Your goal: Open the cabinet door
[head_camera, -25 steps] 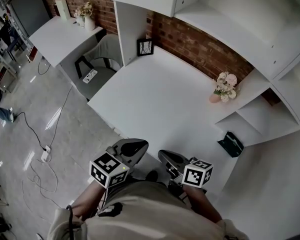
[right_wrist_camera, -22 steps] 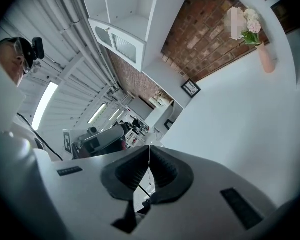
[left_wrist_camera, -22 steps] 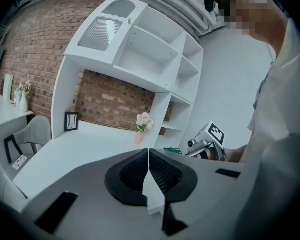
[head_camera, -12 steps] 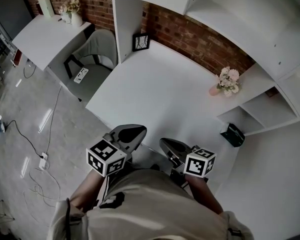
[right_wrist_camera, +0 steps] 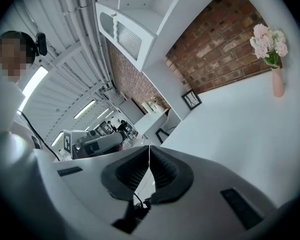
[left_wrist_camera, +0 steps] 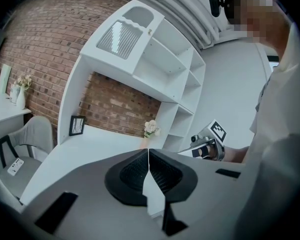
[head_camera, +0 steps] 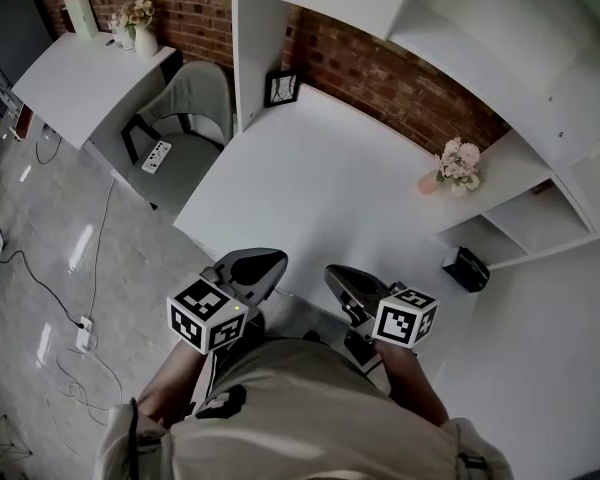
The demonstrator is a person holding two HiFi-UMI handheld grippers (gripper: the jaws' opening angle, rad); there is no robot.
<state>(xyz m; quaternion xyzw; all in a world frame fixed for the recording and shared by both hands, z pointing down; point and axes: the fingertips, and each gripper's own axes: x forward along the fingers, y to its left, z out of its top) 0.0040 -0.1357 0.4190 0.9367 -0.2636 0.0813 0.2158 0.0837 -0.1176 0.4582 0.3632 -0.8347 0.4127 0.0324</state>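
The left tool (left_wrist_camera: 148, 156) and right tool (right_wrist_camera: 149, 154) are both pinched together, empty, at the near edge of the counter (head_camera: 310, 178). The cabinet door (left_wrist_camera: 121, 36) sits shut, high above and ahead of them. It looks a light, stiff hinged panel; take it by the small knob (left_wrist_camera: 150, 31) at its edge.
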